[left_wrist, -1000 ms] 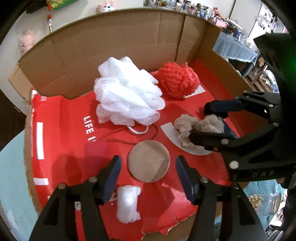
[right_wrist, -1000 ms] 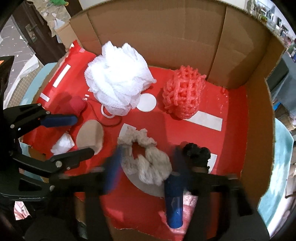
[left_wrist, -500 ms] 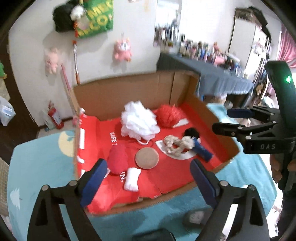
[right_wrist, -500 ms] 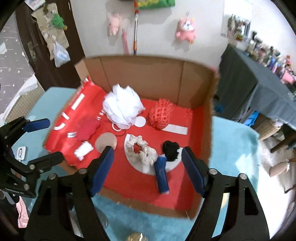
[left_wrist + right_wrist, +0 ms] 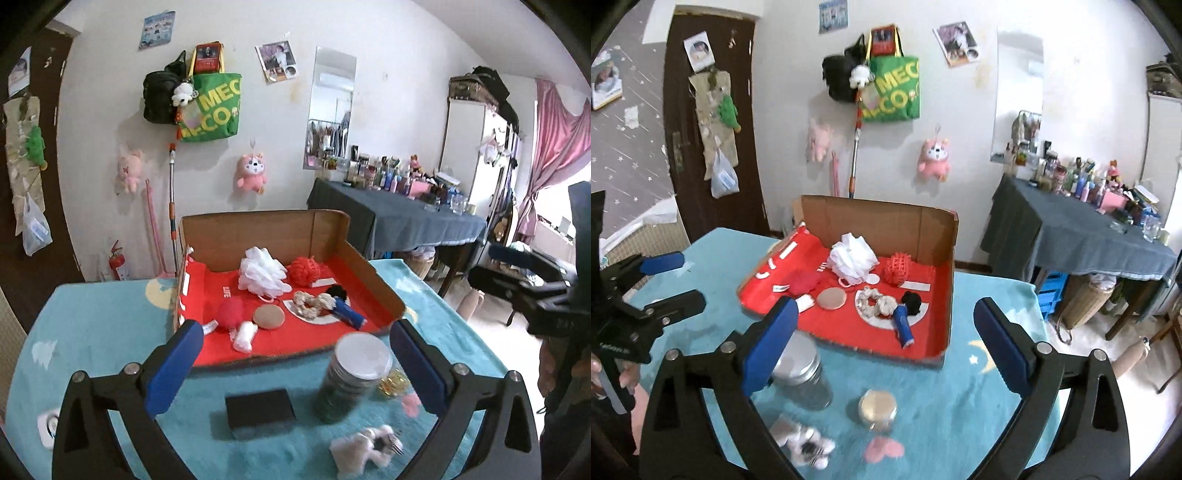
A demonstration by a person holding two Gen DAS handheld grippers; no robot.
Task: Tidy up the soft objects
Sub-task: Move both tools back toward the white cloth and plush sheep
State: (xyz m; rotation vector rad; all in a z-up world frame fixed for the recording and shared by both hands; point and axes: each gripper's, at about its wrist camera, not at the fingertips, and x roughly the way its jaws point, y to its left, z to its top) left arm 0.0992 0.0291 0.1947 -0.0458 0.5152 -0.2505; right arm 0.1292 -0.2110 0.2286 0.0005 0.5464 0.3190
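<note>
From the left camera, the left gripper (image 5: 293, 360) stood wide with nothing between its pads, its jaws having just been opening, well back from the cardboard box (image 5: 373, 275). Inside lay the white puff (image 5: 261, 272), red puff (image 5: 304, 270) and cream scrunchie (image 5: 309, 303), apparently laid out apart for sorting.

From the right camera, the right gripper (image 5: 882, 345) was likewise wide and empty, jaws just opened. A jar (image 5: 799, 373) and a small plush toy (image 5: 809, 445) sat outside on the blue cloth (image 5: 960, 398), probably waiting.
</note>
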